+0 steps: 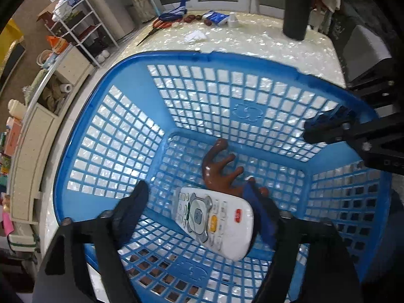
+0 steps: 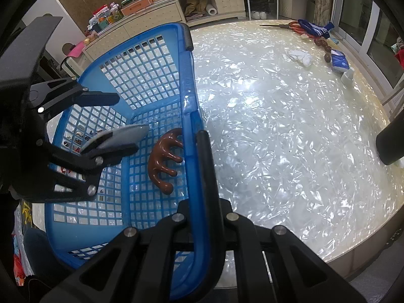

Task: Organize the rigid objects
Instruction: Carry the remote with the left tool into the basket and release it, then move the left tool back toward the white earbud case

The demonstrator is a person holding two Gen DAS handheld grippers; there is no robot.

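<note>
Placing step: left gripper (image 1: 202, 202), jaws spread, white plastic remote control (image 1: 214, 221) between them, over blue lattice plastic basket (image 1: 101, 80); right gripper (image 2: 199, 136) clamped on basket rim. Next: withdrawing clear of brown wooden massager (image 1: 219, 171).

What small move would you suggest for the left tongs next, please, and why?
Probably lift the left tongs straight up out of the blue basket. They look open, with the white remote lying low inside against one finger, beside the brown massager, so it seems released. The right tongs grip the basket's rim, steadying it.
</note>
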